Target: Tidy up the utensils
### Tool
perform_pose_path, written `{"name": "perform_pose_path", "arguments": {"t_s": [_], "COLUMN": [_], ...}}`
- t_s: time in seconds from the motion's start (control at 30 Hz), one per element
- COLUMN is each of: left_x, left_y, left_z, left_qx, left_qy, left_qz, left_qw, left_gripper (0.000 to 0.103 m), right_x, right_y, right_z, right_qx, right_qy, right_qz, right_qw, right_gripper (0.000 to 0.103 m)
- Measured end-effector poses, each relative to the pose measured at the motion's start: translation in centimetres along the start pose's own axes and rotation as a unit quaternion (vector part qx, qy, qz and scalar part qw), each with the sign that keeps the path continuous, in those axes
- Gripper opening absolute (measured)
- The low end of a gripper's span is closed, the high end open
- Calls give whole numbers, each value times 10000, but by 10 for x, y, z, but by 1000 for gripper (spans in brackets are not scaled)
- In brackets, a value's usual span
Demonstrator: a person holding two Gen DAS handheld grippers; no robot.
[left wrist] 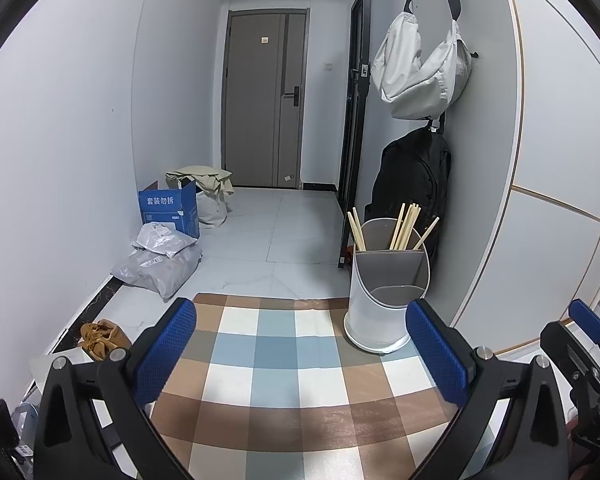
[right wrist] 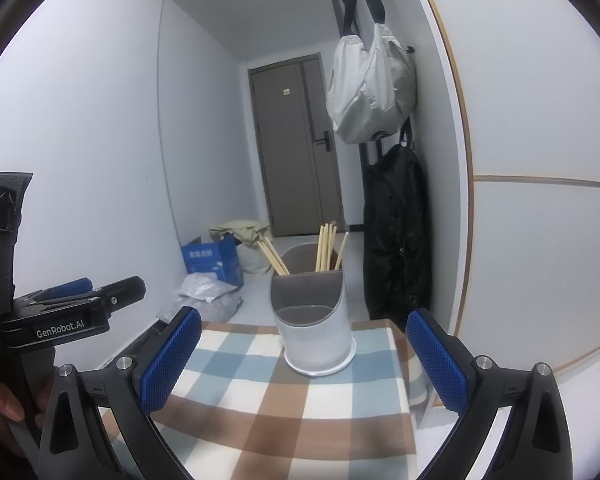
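Left gripper [left wrist: 300, 354] and right gripper [right wrist: 304, 356] both spread wide, empty, above checked cloth [left wrist: 284, 380]. Beyond, white utensil holder [right wrist: 314, 320] upright on cloth's far edge, wooden chopsticks [right wrist: 327, 246] standing in rear compartment, front compartment bare.

A checked cloth [left wrist: 284, 364] in blue, brown and white squares covers the desk. Beyond it lies a pale tiled floor [left wrist: 284, 232] that runs to a grey door [left wrist: 266, 100] at the far end of the hallway. By the left wall stand a blue cardboard box [left wrist: 170, 208] with white lettering, a sack with olive fabric [left wrist: 204, 178] draped over it, and crumpled grey plastic parcels [left wrist: 160, 260] in front. A tan bundle [left wrist: 100, 338] lies on the floor nearer the desk. On the right wall hangs a light grey bag [left wrist: 420, 68], and below it a black backpack [left wrist: 416, 172].
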State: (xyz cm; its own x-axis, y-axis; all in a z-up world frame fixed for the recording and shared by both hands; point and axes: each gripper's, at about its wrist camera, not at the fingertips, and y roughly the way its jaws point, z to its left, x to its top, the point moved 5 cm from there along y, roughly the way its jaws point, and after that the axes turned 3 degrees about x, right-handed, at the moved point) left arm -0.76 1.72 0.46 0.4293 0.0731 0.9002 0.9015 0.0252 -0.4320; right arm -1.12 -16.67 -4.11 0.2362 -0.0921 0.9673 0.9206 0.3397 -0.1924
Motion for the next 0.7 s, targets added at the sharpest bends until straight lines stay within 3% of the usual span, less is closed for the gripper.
{"name": "perform_pose_path", "arguments": {"t_s": [0.7], "left_x": [0], "left_y": [3], "left_z": [3], "left_qx": [31], "left_qy": [-86], "left_qz": [72], "left_qw": [9999], "left_gripper": [102], "right_x": [0], "right_y": [0], "right_z": [-1], "right_qx": [2], "right_qy": [2], "right_qz": [19], "right_qw": [10000], "right_gripper": [103]}}
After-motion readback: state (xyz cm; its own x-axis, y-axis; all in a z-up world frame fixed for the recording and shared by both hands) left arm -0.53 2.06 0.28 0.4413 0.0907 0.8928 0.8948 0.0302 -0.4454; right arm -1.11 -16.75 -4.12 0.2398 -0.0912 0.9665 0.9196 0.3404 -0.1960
